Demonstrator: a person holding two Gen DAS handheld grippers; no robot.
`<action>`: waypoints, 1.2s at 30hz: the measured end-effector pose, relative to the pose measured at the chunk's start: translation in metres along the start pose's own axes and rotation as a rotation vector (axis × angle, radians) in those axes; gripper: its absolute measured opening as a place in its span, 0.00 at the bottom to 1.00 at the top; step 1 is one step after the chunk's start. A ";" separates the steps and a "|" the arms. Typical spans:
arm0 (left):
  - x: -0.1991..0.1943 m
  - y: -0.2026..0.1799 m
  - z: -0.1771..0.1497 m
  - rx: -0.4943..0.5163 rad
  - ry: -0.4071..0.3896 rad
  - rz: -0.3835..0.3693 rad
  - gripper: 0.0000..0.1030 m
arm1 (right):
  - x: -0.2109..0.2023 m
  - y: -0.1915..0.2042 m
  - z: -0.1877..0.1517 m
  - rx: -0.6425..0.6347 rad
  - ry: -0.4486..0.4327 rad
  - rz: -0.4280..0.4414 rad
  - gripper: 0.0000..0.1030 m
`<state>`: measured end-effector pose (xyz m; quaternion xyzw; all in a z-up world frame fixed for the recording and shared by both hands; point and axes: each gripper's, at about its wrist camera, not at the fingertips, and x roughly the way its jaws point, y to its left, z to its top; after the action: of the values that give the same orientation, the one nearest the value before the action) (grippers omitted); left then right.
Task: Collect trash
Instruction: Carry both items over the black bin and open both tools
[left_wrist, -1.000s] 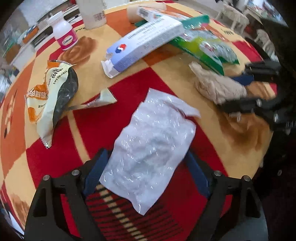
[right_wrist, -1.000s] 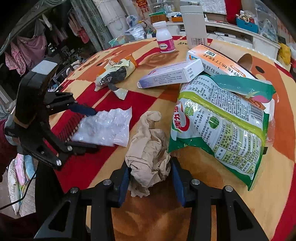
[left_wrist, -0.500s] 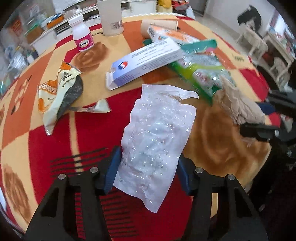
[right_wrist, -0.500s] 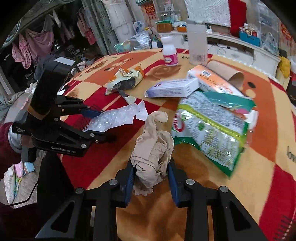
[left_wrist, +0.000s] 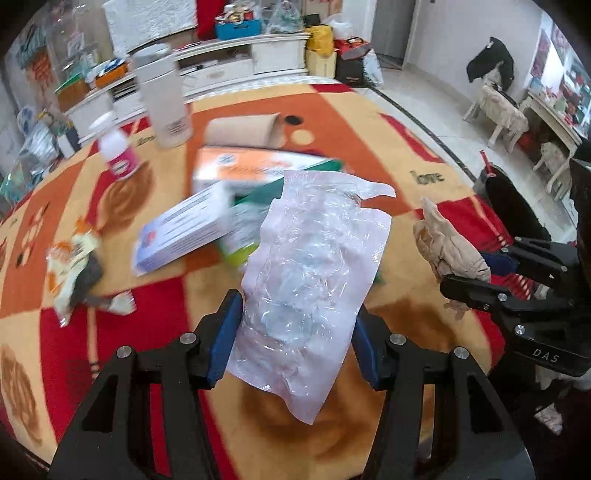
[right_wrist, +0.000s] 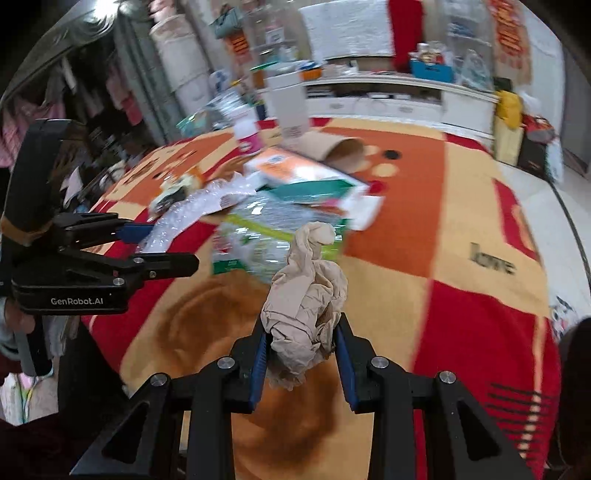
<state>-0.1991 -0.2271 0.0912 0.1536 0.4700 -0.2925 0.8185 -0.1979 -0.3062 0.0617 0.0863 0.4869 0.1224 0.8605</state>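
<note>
A clear crinkled plastic wrapper (left_wrist: 314, 266) stands up between my left gripper's (left_wrist: 297, 314) blue pads, which press on its lower half. It hangs clear of the checked tablecloth (left_wrist: 369, 122). My right gripper (right_wrist: 301, 325) is shut on a crumpled beige paper wad (right_wrist: 306, 295), also lifted off the table. In the right wrist view the left gripper (right_wrist: 170, 245) sits at the left with the wrapper (right_wrist: 192, 214) sticking out of it. In the left wrist view the right gripper (left_wrist: 465, 269) holds the wad (left_wrist: 443, 243) at the right.
On the table lie a white and blue box (left_wrist: 181, 229), an orange box (left_wrist: 240, 170), a cardboard tube (left_wrist: 240, 129), a pink-label bottle (left_wrist: 118, 151), a white canister (left_wrist: 164, 107), a snack bag (left_wrist: 74, 266) and a green bag (right_wrist: 266, 236). A dark bin-like shape (left_wrist: 513, 210) stands past the table's right edge.
The left gripper shut on the wrapper and lifted it off the table. The right gripper tightened on the paper wad and raised it. Both hands swung across the table.
</note>
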 end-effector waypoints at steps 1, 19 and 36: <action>0.003 -0.010 0.005 0.008 0.001 -0.007 0.53 | -0.003 -0.006 -0.001 0.013 -0.003 -0.008 0.31; 0.050 -0.100 0.056 0.076 -0.028 -0.078 0.53 | -0.054 -0.116 -0.027 0.214 -0.071 -0.157 0.31; 0.068 -0.166 0.080 0.110 -0.034 -0.165 0.53 | -0.086 -0.188 -0.056 0.327 -0.077 -0.288 0.31</action>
<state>-0.2217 -0.4214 0.0775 0.1540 0.4504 -0.3870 0.7897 -0.2647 -0.5092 0.0535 0.1587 0.4745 -0.0857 0.8616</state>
